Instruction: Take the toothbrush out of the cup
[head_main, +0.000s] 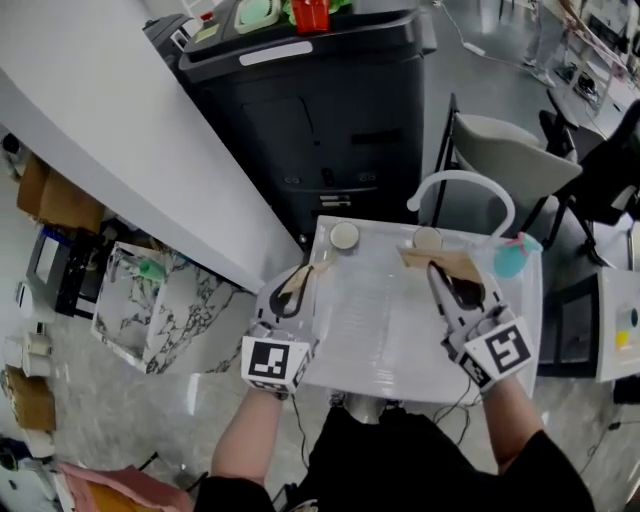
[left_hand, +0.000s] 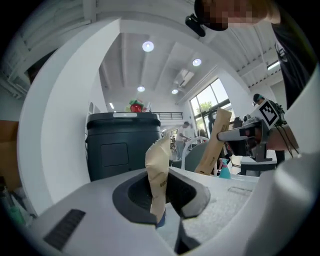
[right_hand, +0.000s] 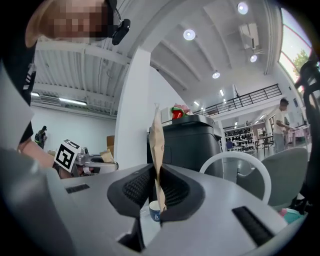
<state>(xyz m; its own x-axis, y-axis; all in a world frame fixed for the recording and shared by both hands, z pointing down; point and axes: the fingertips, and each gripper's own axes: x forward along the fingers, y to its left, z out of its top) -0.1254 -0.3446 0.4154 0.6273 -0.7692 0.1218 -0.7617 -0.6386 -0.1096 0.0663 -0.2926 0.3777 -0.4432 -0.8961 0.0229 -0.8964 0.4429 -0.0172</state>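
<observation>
My left gripper (head_main: 305, 274) is shut on a short torn piece of tan paper (left_hand: 158, 172), held upright between the pads at the table's left edge. To the right, my right gripper (head_main: 436, 272) is shut on a long tan paper packet (right_hand: 157, 145), which lies across the jaws in the head view (head_main: 440, 262). In the left gripper view the right gripper (left_hand: 246, 134) holds that packet (left_hand: 215, 145) slanted. Two white cups (head_main: 344, 236) (head_main: 428, 238) stand at the table's far edge. One cup (right_hand: 155, 210) shows just under the right gripper's jaws. No toothbrush is visible.
The white table (head_main: 400, 350) stands in front of a large black bin (head_main: 310, 120). A white hoop-backed chair (head_main: 470, 190) and a teal bottle (head_main: 513, 258) are at the table's far right. A white slanted wall (head_main: 120, 140) and a marble-patterned box (head_main: 150, 300) are to the left.
</observation>
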